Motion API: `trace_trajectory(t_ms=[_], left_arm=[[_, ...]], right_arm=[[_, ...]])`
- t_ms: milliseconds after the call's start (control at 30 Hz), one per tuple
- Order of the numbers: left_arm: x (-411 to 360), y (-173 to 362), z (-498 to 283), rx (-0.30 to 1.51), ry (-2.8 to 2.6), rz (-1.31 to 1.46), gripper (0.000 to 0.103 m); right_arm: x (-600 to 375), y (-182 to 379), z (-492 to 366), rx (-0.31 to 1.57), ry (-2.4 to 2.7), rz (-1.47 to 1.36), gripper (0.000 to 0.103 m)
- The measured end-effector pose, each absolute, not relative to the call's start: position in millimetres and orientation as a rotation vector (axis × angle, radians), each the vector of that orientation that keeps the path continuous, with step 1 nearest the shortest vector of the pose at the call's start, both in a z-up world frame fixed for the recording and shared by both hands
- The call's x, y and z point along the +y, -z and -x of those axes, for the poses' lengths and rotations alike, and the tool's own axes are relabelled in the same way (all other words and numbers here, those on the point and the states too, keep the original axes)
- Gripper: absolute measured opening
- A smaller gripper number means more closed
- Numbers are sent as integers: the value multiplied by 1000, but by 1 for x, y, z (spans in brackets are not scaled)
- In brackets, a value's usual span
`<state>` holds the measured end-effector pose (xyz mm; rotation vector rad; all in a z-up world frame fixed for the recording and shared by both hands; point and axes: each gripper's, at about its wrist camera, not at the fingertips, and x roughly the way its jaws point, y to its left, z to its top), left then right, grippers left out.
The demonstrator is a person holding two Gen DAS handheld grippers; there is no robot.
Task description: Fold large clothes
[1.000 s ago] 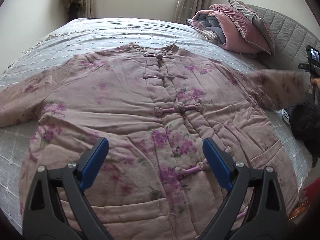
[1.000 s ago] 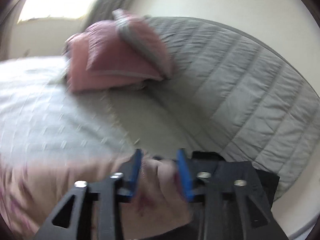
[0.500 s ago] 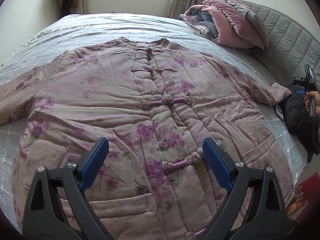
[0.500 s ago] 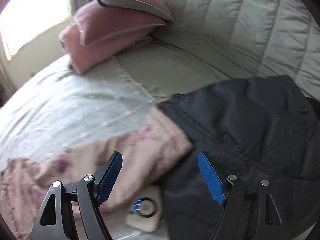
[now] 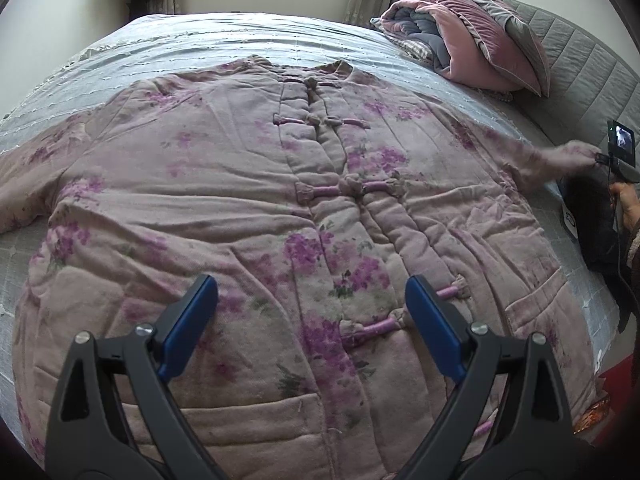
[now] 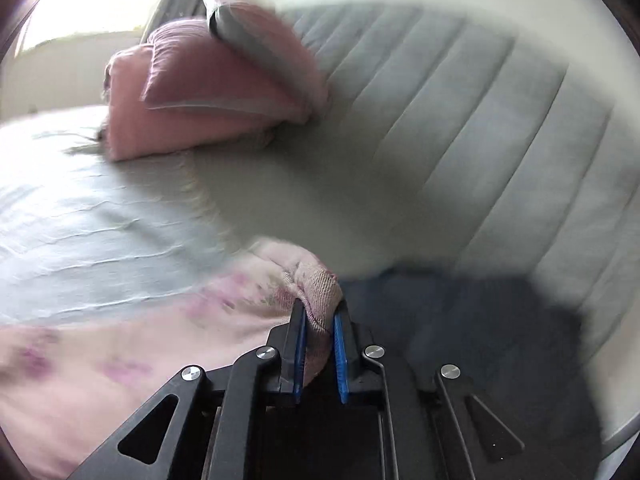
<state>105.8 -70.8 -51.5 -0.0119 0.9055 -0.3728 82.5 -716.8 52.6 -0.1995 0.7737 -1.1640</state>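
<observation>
A large padded pink jacket (image 5: 248, 184) with purple flowers and knot buttons lies face up, spread across the bed. My left gripper (image 5: 312, 312) hangs open above its lower front, with nothing between the blue pads. The right sleeve's cuff (image 6: 316, 284) is pinched between the pads of my right gripper (image 6: 320, 316), which is shut on it. In the left wrist view that sleeve end (image 5: 568, 156) is lifted toward the right gripper (image 5: 600, 158) at the bed's right side. The left sleeve (image 5: 28, 184) lies flat, stretched out to the left.
A dark jacket (image 6: 460, 320) lies at the bed's right edge under the raised cuff. Folded pink bedding and pillows (image 5: 460, 44) are stacked near the grey padded headboard (image 5: 592, 80). A person's hand (image 5: 626, 204) holds the right gripper. The grey bedspread (image 5: 200, 44) stretches beyond the collar.
The right gripper has shut on the sleeve cuff, which lay loose between its open pads half a second ago, and has lifted it. The left gripper has barely moved.
</observation>
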Motion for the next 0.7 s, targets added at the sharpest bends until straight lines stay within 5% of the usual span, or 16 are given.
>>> trace_trajectory(t_ms=[67,233,300,367,533,700], left_arm=[[-73,53,-106,912,378,4,95],[-76,58,-108,935,402,0,95],[-75,57,-108,934,406,-12,95],[-73,54,-109,928,412,-14,95],[-73,44,-119,907,407,-9,95],[-67,44,-125,883,397,63,95]], right_arm=[[-746,-14,-76,935,1205,136,11],[-718,9,-86,928,1226,294,23],[-711,-7,-83,872,1223,242,64],[-699,-28,-79,791,1191,202,79],[-621,-63,-113,637,901,106,79],[-516,-28,-176,678,460,-19,79]])
